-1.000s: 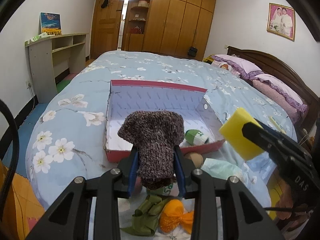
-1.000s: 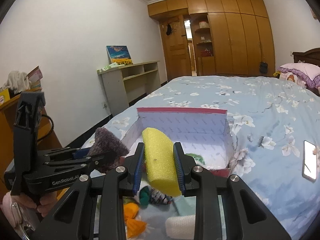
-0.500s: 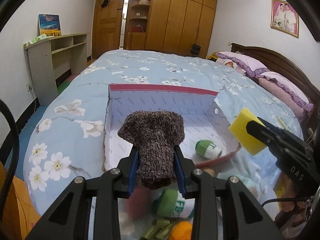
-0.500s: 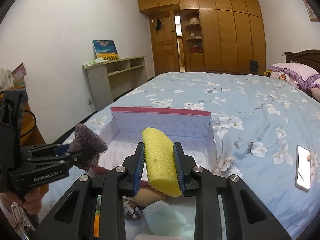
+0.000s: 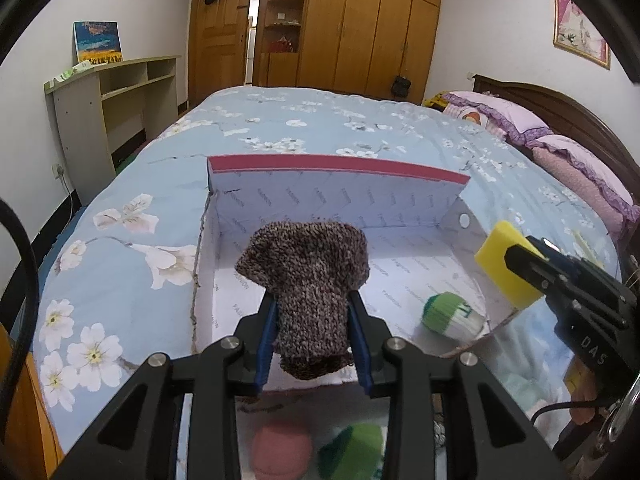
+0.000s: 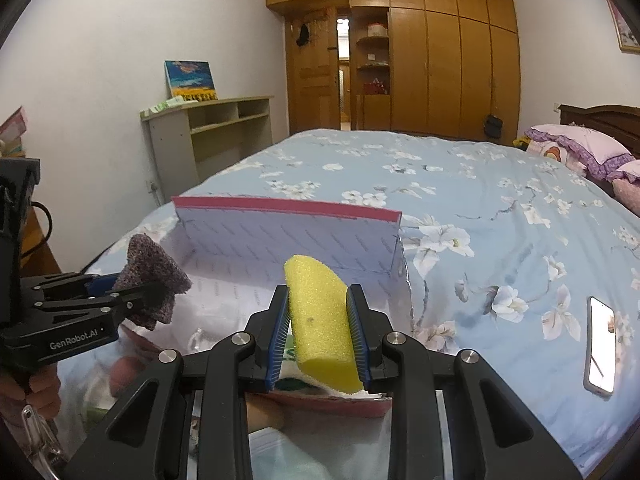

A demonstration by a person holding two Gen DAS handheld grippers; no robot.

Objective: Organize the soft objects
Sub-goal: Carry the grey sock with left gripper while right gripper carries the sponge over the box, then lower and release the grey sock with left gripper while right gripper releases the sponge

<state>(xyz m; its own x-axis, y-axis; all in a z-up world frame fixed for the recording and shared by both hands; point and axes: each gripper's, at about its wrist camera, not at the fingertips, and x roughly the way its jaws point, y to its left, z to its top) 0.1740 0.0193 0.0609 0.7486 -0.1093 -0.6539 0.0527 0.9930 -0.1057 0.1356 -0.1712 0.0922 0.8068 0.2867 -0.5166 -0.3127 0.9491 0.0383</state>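
1. White walls all round, a wooden wardrobe (image 6: 440, 56) filling the far end.
2. Bed (image 6: 460, 184) under a pale blue floral cover — purple-frilled pillows (image 5: 520, 124) against a dark headboard (image 5: 560, 108).
3. Open shelf unit (image 6: 208, 128) on the left wall, a painting (image 6: 191, 79) propped on top.

- I see a mottled brown-grey knit sock (image 5: 308, 280).
- My other item is a bright yellow sponge (image 6: 320, 324).
- The box (image 5: 336, 168) shows a red rim, white lettered lining.
- The bedspread (image 5: 132, 264) is pale blue, white blossoms.

Phone (image 6: 599, 345) on floral bedspread (image 6: 480, 208), pillows (image 5: 580, 160) beyond.
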